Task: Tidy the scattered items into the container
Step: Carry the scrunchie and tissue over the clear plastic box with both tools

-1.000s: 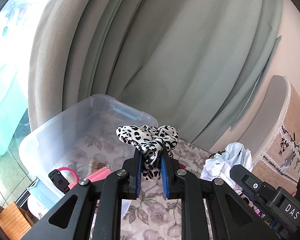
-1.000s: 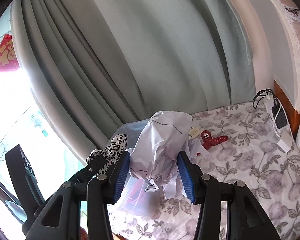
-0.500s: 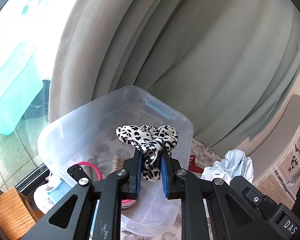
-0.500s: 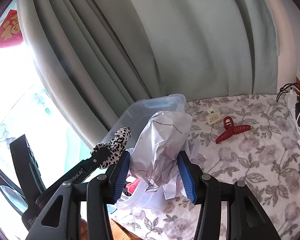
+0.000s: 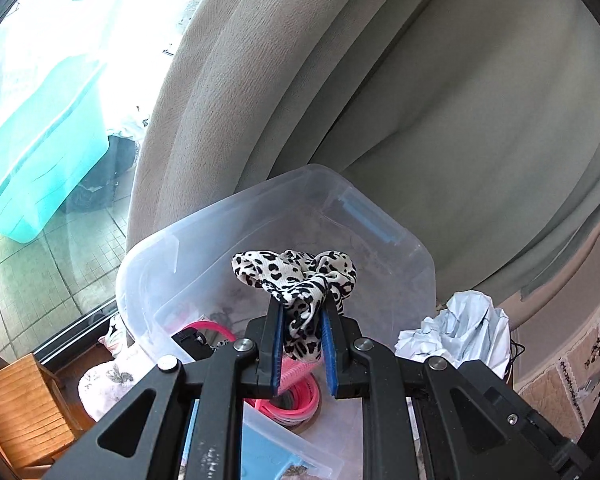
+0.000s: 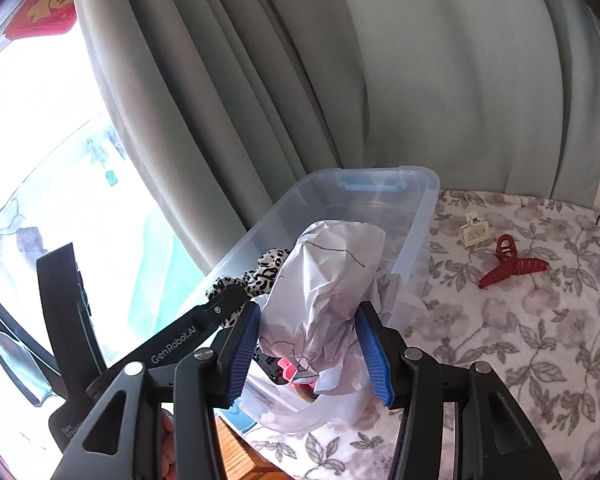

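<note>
Backdrop: grey-green curtain (image 6: 380, 80), floral bedspread (image 6: 540, 320) below
Container: clear plastic bin (image 6: 416, 216) at bedspread edge, pink items inside
Left gripper (image 5: 300, 344): fingers pinching leopard-print scrunchie (image 5: 300, 276), over bin
Right gripper (image 6: 308, 356): fingers clamped on crumpled white paper (image 6: 324, 292), over bin's near end
Loose on bedspread: red claw clip (image 6: 512, 266), cream clip (image 6: 475, 232), right of bin

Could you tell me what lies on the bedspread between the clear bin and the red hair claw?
A small cream clip lies between the bin and the claw, seen in the right wrist view.
</note>
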